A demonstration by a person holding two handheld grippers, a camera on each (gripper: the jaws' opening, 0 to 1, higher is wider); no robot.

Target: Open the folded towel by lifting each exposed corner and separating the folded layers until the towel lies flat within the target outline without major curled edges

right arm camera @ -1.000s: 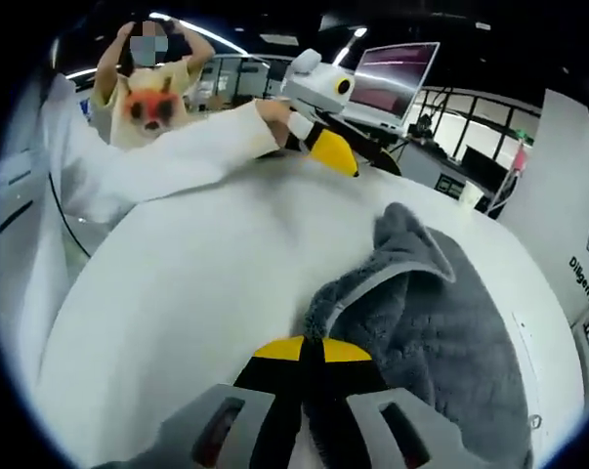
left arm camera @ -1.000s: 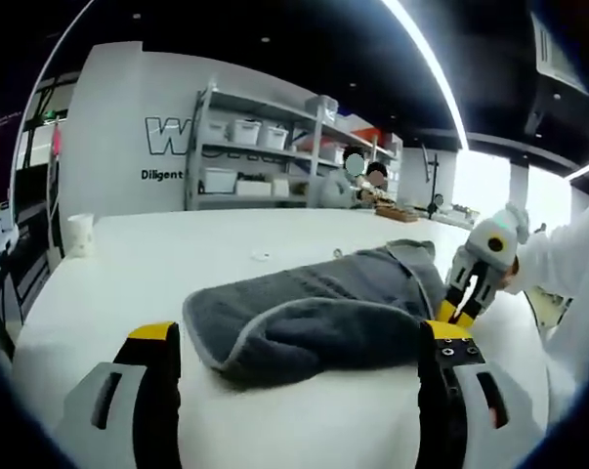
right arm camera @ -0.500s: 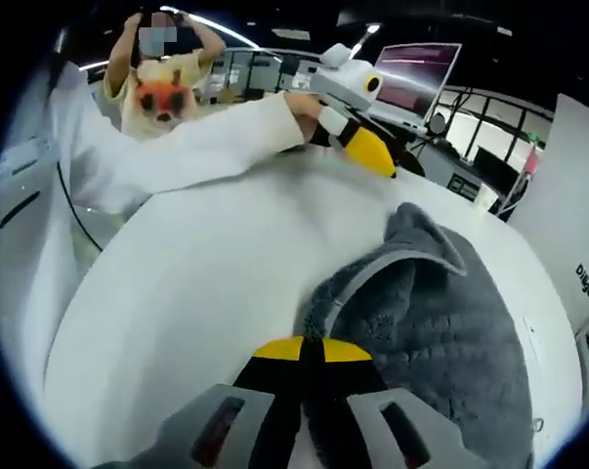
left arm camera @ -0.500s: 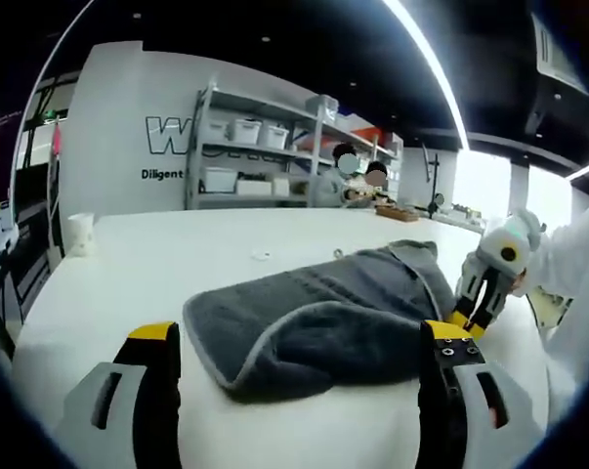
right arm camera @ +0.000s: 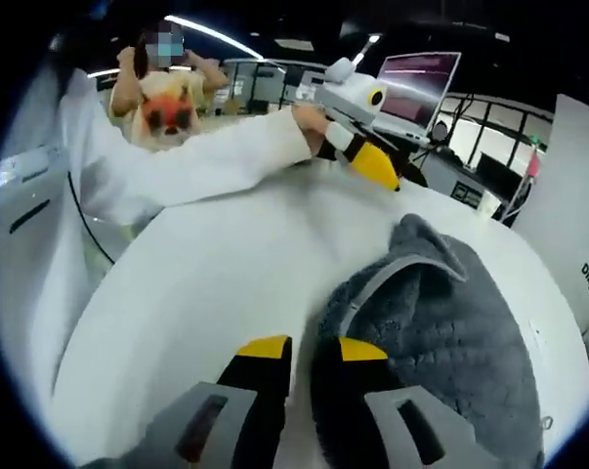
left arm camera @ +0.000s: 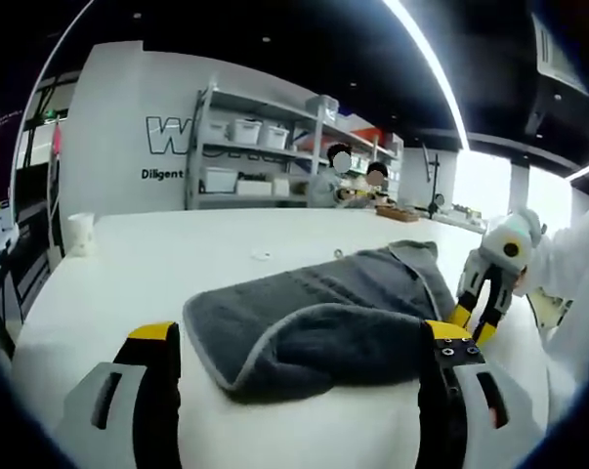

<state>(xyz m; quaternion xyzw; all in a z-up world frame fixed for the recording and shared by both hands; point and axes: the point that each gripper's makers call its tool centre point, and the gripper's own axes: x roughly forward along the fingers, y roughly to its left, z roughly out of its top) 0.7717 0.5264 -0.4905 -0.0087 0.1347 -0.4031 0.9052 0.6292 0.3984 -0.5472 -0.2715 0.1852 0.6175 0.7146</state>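
— Far along yet?

— Hardly. Grey towel [left arm camera: 323, 313] lying mid-worktop [left arm camera: 157, 264], well in from every edge, bunched and doubled over itself. Near side a thick rolled fold with pale hem showing; far end humped up into a peak [right arm camera: 421, 239]. Nothing flat so far.

— Grippers?

— Left gripper [left arm camera: 299, 391] parted wide, holding nothing, hovering low in front of the near fold. Right gripper [right arm camera: 302, 357] at the towel's end toward the person's side of the worktop, yellow tips slightly apart with a narrow gap between them; one tip seems to touch the fleece, though hard to say from this angle whether any cloth sits in the gap. From the left gripper view, same gripper [left arm camera: 484, 293] seen beside the towel's end, tips spread and apparently clear of it.

— Target outline?

— None made out on the white surface; too washed out to tell.

— Left to do, then?

— Nearly everything, by the look of it: take a corner, peel the top layer back, spread the hump, smooth the curled hem.
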